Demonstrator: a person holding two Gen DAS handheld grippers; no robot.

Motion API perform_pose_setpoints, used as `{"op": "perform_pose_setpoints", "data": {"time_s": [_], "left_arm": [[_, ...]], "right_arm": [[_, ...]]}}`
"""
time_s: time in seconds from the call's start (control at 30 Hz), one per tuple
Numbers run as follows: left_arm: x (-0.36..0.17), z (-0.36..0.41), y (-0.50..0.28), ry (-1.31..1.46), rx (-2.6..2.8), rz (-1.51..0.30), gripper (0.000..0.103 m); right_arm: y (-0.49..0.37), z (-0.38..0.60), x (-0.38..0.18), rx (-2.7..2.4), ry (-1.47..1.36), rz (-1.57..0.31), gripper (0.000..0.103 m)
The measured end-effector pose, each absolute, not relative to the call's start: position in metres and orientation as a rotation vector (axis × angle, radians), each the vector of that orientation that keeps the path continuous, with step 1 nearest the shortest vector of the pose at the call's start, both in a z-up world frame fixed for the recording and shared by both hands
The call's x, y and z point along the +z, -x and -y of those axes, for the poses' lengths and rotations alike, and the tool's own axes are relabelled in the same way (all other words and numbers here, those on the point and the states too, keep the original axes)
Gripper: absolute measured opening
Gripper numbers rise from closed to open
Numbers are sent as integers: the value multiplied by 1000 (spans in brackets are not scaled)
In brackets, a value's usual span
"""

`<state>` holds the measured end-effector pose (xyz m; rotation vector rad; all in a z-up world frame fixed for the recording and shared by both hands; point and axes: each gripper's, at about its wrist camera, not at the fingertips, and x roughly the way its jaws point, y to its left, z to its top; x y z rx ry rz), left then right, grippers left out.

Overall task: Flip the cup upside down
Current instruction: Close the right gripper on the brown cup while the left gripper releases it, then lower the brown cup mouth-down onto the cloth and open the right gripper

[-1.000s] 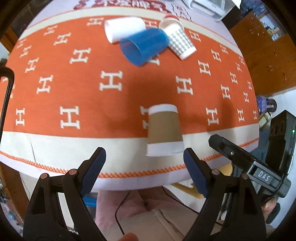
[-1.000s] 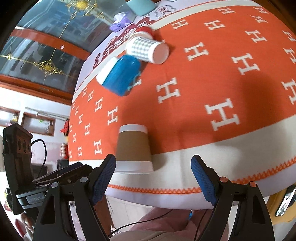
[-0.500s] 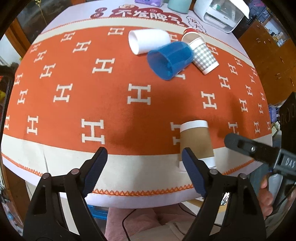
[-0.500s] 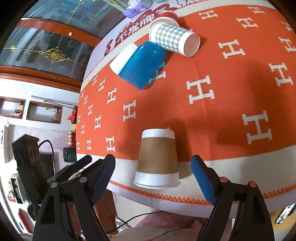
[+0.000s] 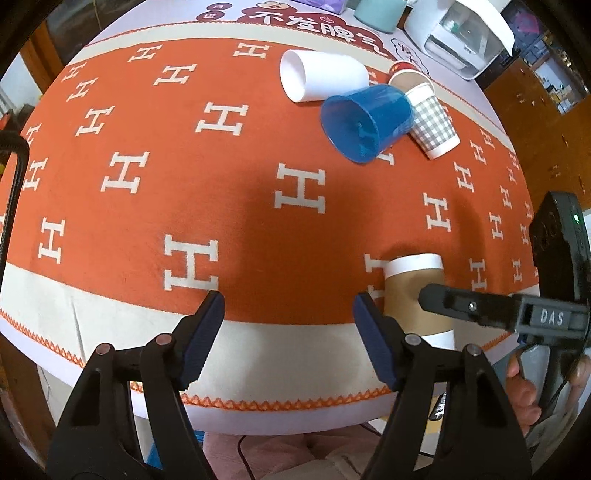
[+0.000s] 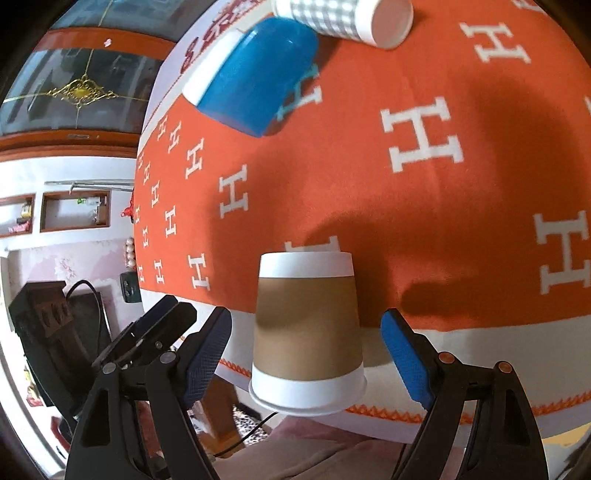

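A brown paper cup with white bands [image 6: 308, 328] lies on its side at the table's near edge, its open rim toward me and hanging slightly over the edge. My right gripper [image 6: 306, 345] is open, its blue pads on either side of the cup, not touching it. In the left wrist view the same cup [image 5: 415, 295] lies right of my open, empty left gripper [image 5: 290, 336], partly hidden by the right gripper's finger [image 5: 469, 304].
An orange cloth with white H marks [image 5: 258, 206] covers the table. A blue cup [image 5: 365, 123], a white cup [image 5: 321, 75] and a checked paper cup [image 5: 432, 122] lie together at the far side. A white appliance [image 5: 461, 33] stands beyond.
My right gripper has moved in toward the brown cup, which now sits between its open fingers. My left gripper has shifted left and forward, so the cup lies further to its right.
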<state>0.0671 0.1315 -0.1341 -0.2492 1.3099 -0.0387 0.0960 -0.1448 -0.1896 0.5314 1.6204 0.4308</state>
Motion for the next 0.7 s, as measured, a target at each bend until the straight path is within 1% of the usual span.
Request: {"op": "perform_pose_setpoints", "data": {"time_s": [0.1,0.13,0.17,0.23,0.43,0.57,0.7], "left_arm": [[-137,-129,-68,240,-56,-1317,69],[-137,-129,-68,238,-59,-1319,68],[-137,-128,-68,236,-62,-1319,67],[-137,-126,-70,233,-67,-1316,65],[-129,-116,-72,178,-83,-1265,65],[-122,-105,-70,120,-92,-1213,64],[-117,-97,-68,92,-104,-1181,56]], "right_arm": [[-98,142,-200,442,-555,-1636,75],[-98,142,-204,444,-566,-1644,70],[-97,143,-206,451,-584,-1647,67],[-96,144,-209,460,-617,-1645,64],[-85,150,-197,478,-615,-1554,63],[-81,154,-175,452,-528,-1390,63],[-82,147,-157,435,-428,-1231,63]]}}
